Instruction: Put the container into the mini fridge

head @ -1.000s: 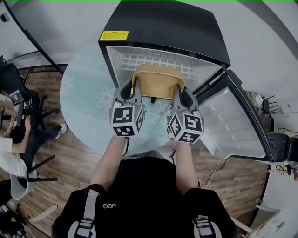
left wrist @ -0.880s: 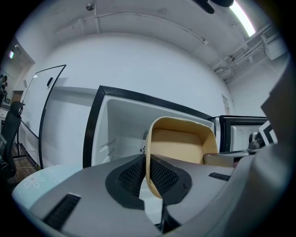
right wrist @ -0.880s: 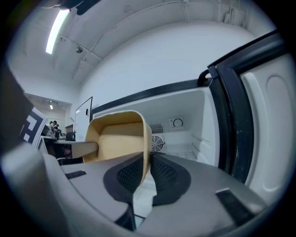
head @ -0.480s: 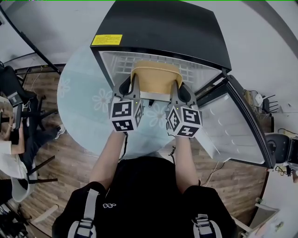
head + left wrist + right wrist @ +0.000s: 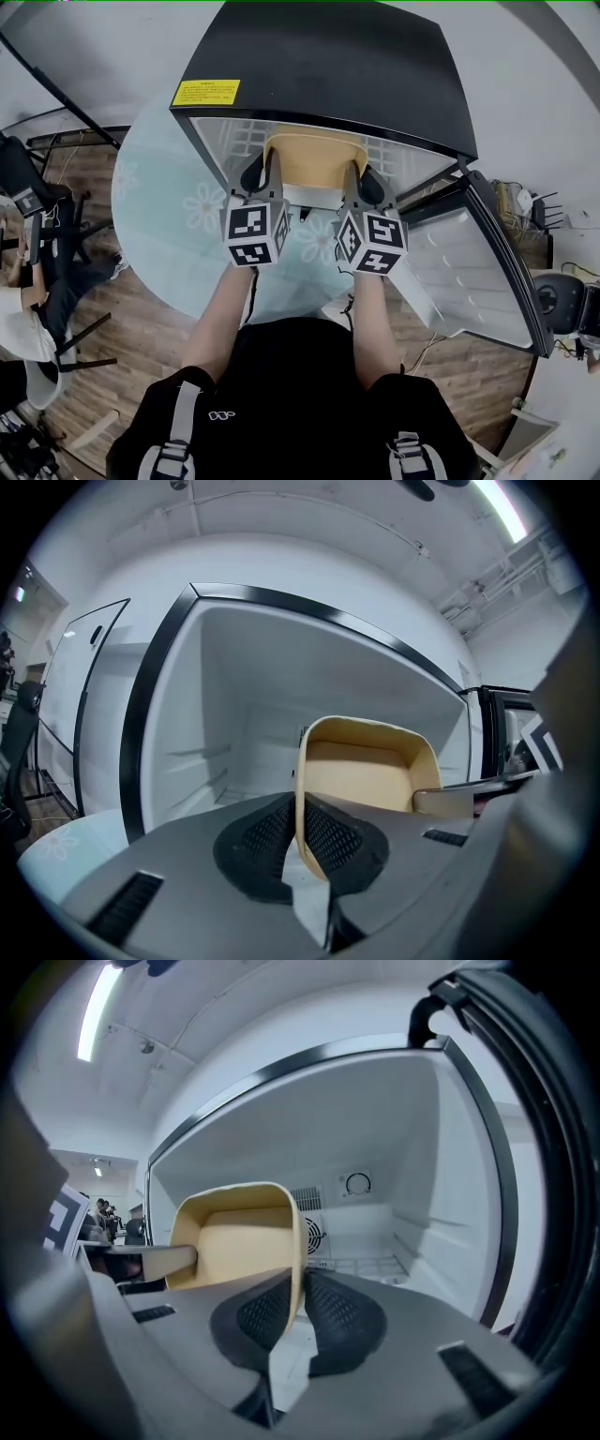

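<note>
Container hung partly inside the open mini fridge; left tongs and right tongs each pinched a side wall; setting down and releasing remained.

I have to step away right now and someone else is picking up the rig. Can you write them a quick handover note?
Left gripper: shut on the left wall of the container.
Right gripper: shut on its right wall.
Container: tan, empty, held between both grippers at the mouth of the mini fridge. The door is swung open to the right.
Done: container gripped and brought to the opening.
Left: probably ease it further in, set it down inside, open both grippers and pull back.
</note>
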`<move>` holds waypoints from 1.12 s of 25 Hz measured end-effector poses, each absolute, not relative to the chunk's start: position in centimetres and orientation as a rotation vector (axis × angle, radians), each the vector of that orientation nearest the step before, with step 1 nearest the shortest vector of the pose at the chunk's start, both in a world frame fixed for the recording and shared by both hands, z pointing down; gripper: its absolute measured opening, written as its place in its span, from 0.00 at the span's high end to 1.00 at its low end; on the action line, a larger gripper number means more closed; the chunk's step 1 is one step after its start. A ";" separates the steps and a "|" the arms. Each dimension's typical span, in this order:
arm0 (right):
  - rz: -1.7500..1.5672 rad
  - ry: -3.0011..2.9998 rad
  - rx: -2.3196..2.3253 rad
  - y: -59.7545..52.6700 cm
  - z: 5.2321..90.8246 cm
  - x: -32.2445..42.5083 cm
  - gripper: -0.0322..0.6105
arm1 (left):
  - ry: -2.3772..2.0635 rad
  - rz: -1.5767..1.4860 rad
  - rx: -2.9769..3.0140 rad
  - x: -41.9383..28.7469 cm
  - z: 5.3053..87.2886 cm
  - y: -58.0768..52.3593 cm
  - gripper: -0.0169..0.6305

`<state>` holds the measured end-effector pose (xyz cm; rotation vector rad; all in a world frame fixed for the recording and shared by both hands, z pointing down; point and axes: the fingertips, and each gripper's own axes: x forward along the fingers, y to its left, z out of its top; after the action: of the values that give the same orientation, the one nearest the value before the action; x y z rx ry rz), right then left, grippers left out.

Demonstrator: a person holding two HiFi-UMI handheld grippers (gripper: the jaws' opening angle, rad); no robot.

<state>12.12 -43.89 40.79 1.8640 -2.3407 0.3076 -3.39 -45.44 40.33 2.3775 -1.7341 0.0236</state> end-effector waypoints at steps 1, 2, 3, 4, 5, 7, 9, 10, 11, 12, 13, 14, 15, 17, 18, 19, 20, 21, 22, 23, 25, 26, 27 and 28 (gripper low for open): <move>0.313 -2.334 1.862 -44.1 40.9 12.1 0.90 | -1.736 0.028 2.380 -3.4 40.4 -45.7 0.94; 0.319 -2.328 1.861 -44.4 41.1 12.2 0.90 | -1.738 0.032 2.383 -3.3 40.5 -45.9 0.94; 0.324 -2.324 1.860 -44.6 41.2 12.2 0.90 | -1.740 0.034 2.385 -3.3 40.6 -46.1 0.94; 0.328 -2.320 1.859 -44.8 41.3 12.2 0.90 | -1.740 0.036 2.386 -3.3 40.7 -46.3 0.94; 0.330 -2.317 1.859 -45.0 41.5 12.2 0.90 | -1.739 0.037 2.387 -3.3 40.9 -46.5 0.94; 0.334 -2.311 1.860 -45.3 41.7 12.3 0.90 | -1.736 0.046 2.394 -3.2 41.1 -46.8 0.94; 0.337 -2.304 1.862 -45.6 41.9 12.3 0.90 | -1.742 0.073 2.422 -3.1 41.3 -47.2 0.94; 0.339 -2.301 1.863 -45.7 42.0 12.4 0.90 | -1.747 0.088 2.439 -3.0 41.3 -47.3 0.94; 0.340 -2.298 1.865 -45.8 42.0 12.4 0.90 | -1.753 0.104 2.455 -2.9 41.4 -47.5 0.94; 0.340 -2.293 1.868 -45.9 42.1 12.5 0.90 | -1.756 0.117 2.466 -2.9 41.4 -47.7 0.94; 0.338 -2.287 1.871 -46.1 42.1 12.5 0.90 | -1.759 0.126 2.472 -2.8 41.5 -47.8 0.94; 0.335 -2.279 1.875 -46.2 42.2 12.5 0.90 | -1.759 0.133 2.473 -2.8 41.6 -47.9 0.94; 0.332 -2.272 1.878 -46.3 42.2 12.6 0.90 | -1.758 0.140 2.471 -2.7 41.7 -48.1 0.94; 0.328 -2.262 1.881 -46.6 42.3 12.7 0.90 | -1.751 0.152 2.466 -2.6 42.1 -48.3 0.94; 0.328 -2.261 1.882 -46.6 42.3 12.7 0.90 | -1.748 0.154 2.466 -2.6 42.2 -48.4 0.94; 0.327 -2.260 1.883 -46.7 42.3 12.7 0.90 | -1.745 0.152 2.468 -2.6 42.2 -48.5 0.94; 0.325 -2.258 1.884 -46.8 42.3 12.7 0.90 | -1.744 0.151 2.471 -2.6 42.2 -48.6 0.94; 0.323 -2.256 1.886 -46.9 42.3 12.7 0.90 | -1.744 0.150 2.475 -2.6 42.2 -48.7 0.93; 0.320 -2.254 1.886 -47.0 42.3 12.7 0.90 | -1.746 0.149 2.478 -2.6 42.1 -48.8 0.92; 0.318 -2.252 1.887 -47.1 42.2 12.7 0.90 | -1.747 0.147 2.481 -2.7 42.1 -48.9 0.90; 0.317 -2.252 1.889 -47.3 42.2 12.7 0.90 | -1.743 0.137 2.493 -2.7 42.0 -49.1 0.86; 0.317 -2.255 1.889 -47.3 42.1 12.7 0.90 | -1.738 0.130 2.502 -2.7 41.9 -49.1 0.82; 0.317 -2.260 1.886 -47.4 42.1 12.6 0.90 | -1.734 0.122 2.513 -2.7 41.7 -49.2 0.78; 0.316 -2.266 1.883 -47.5 42.0 12.6 0.86 | -1.733 0.117 2.524 -2.6 41.6 -49.2 0.76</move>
<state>12.56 -47.52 42.02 1.8832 -2.2656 0.3163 -2.60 -49.24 41.56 2.5236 -1.7329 0.1168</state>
